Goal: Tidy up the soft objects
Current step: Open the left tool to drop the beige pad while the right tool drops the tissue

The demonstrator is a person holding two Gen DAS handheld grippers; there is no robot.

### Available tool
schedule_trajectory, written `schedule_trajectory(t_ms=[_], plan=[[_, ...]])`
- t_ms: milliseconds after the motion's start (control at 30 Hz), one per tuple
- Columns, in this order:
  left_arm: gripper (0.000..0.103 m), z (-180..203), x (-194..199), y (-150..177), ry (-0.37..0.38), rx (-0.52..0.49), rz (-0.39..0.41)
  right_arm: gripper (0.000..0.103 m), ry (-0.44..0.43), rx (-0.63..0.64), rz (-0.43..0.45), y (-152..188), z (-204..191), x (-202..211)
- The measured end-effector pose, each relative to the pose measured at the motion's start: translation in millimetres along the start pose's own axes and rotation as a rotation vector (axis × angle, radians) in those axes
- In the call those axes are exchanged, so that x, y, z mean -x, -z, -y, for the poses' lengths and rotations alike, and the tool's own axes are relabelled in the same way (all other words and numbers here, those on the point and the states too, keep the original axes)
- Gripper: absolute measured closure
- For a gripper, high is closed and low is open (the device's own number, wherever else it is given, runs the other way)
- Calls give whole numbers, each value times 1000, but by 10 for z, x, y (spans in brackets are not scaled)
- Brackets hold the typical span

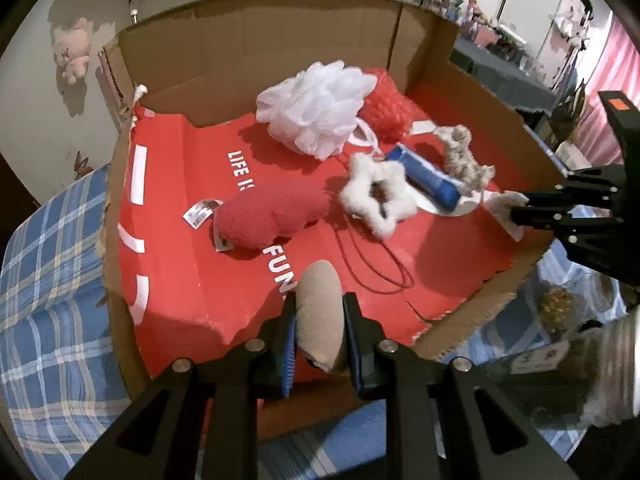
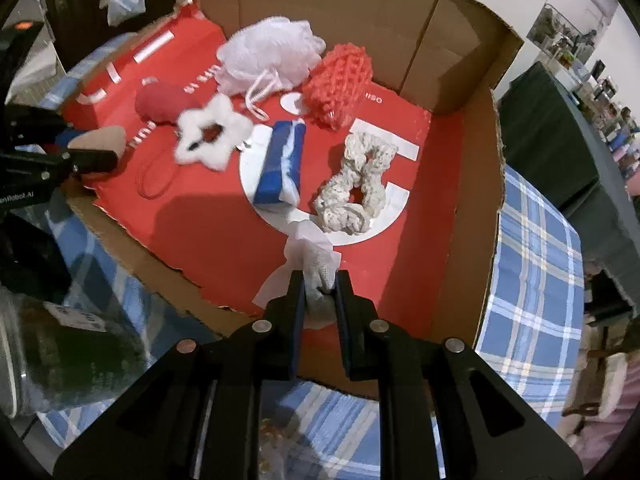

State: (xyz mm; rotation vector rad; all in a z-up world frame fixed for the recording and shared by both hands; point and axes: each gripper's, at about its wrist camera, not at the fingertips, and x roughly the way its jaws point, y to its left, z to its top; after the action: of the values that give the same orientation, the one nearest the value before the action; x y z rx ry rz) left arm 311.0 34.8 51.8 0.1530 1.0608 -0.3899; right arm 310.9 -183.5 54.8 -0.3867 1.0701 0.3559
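My left gripper (image 1: 320,316) is shut on a beige soft pad (image 1: 320,312) over the near edge of the cardboard box (image 1: 280,40). It also shows in the right wrist view (image 2: 100,140). My right gripper (image 2: 318,292) is shut on a white soft cloth (image 2: 316,256) above the box's red lining (image 2: 208,224). In the box lie a white mesh loofah (image 1: 316,108), a red knitted pad (image 2: 340,84), a red plush (image 1: 272,216), a white fluffy star ring (image 2: 212,136), a blue tissue pack (image 2: 280,164) and a cream scrunchie (image 2: 356,192).
The box stands on a blue plaid cloth (image 2: 532,280). A glass jar (image 2: 60,360) stands left of the right gripper. A dark table (image 2: 560,140) with clutter is at the right. A pink plush (image 1: 74,52) hangs on the wall.
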Motion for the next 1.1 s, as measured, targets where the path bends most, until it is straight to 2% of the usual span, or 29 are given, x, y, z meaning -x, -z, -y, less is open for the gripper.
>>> schedule_trajectory(t_ms=[267, 333, 533, 667, 767, 1100], plan=[[76, -45, -120, -60, -30, 7, -33, 88, 48, 27, -32, -39, -23, -106], [69, -50, -111, -59, -54, -2, -30, 88, 63, 37, -33, -45, -28, -120], [65, -48, -132, -67, -56, -4, -39, 88, 66, 36, -38, -61, 5, -162], [61, -46, -168, -93, -57, -6, -43, 81, 59, 39, -36, -49, -10, -155], [56, -43, -168, -98, -51, -9, -39, 76, 58, 48, -35, -43, -23, -162], [35, 14, 6, -64, -47, -20, 7, 74, 39, 28, -4, -46, -31, -1]])
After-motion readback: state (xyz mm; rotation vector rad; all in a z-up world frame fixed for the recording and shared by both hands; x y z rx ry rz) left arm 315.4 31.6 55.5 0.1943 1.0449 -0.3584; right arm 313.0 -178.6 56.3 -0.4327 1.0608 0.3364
